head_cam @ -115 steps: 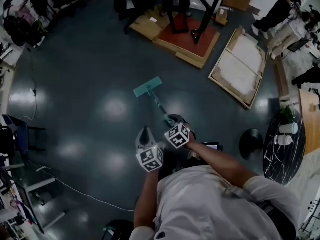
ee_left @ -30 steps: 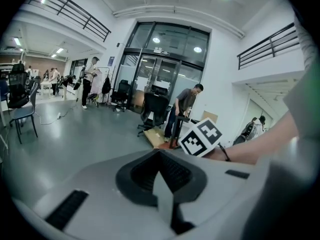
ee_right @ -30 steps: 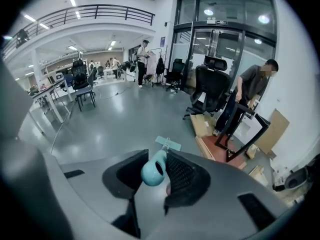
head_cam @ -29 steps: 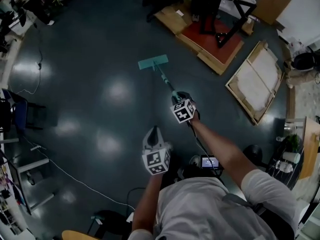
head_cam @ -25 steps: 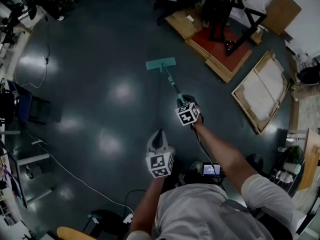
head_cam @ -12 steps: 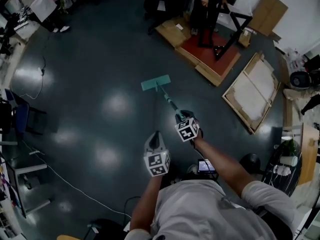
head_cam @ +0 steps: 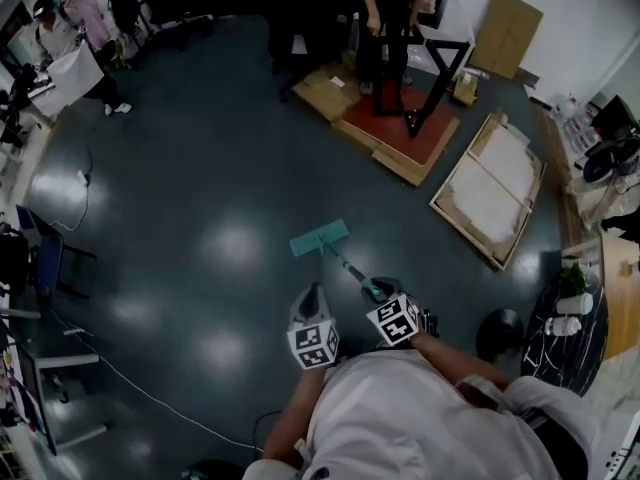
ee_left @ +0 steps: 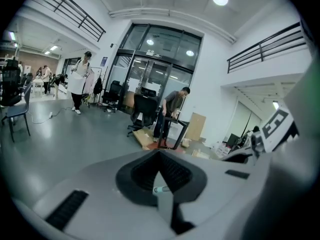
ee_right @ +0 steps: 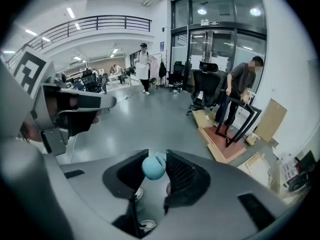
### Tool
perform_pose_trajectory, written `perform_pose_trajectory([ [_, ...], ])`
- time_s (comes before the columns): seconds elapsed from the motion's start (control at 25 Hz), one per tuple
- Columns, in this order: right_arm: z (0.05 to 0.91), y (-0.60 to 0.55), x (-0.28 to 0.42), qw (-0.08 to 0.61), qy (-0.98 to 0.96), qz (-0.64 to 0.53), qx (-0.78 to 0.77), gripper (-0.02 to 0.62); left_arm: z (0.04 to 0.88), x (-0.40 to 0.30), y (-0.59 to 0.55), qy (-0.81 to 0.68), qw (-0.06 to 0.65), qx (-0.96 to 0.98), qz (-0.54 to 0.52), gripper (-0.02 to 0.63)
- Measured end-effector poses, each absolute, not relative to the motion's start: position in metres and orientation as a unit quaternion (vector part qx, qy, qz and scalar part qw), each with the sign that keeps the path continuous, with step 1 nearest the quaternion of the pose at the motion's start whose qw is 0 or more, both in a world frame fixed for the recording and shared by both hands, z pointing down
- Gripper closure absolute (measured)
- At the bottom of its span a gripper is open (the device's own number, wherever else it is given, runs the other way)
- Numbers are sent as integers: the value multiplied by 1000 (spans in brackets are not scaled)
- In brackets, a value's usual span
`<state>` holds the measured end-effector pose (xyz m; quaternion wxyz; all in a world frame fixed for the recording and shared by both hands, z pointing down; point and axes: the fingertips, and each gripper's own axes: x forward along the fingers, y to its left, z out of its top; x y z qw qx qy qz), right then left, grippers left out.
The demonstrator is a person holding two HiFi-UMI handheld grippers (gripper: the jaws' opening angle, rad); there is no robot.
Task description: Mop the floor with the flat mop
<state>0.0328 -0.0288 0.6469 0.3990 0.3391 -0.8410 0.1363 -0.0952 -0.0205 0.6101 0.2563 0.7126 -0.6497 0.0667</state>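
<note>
The flat mop has a teal head [head_cam: 320,238] lying flat on the dark floor ahead of me. Its teal handle [head_cam: 348,265] slopes back to my right gripper [head_cam: 375,290], which is shut on it near the top. In the right gripper view the handle's rounded teal end [ee_right: 152,167] sits pinched between the jaws of the right gripper [ee_right: 154,166]. My left gripper [head_cam: 308,298] hangs just left of the handle, apart from it. In the left gripper view the left gripper [ee_left: 160,159] has its jaws together, holding nothing.
Flattened cardboard and a red mat [head_cam: 395,123] lie ahead, with a person at a black stand [head_cam: 420,38] on them. Wooden frames [head_cam: 488,190] lie at the right. A round dark table [head_cam: 570,308] is near right. Another person [head_cam: 75,53] stands far left. A cable [head_cam: 140,388] crosses the floor near left.
The mop head has slid back toward me across the floor. My right gripper has drawn in close to my body, level with the left gripper, which stayed near my front.
</note>
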Motion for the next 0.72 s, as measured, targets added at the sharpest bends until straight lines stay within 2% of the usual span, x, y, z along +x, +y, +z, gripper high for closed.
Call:
perform_pose_trajectory([
  [0.32,639,-2,68,395,-844,134,337,482,599,-60,-8,-637,240,730,67,601],
  [0.72,636,-8,62,374,-854,125,340,482,601,-53,-1,-637,238,730,70,601],
])
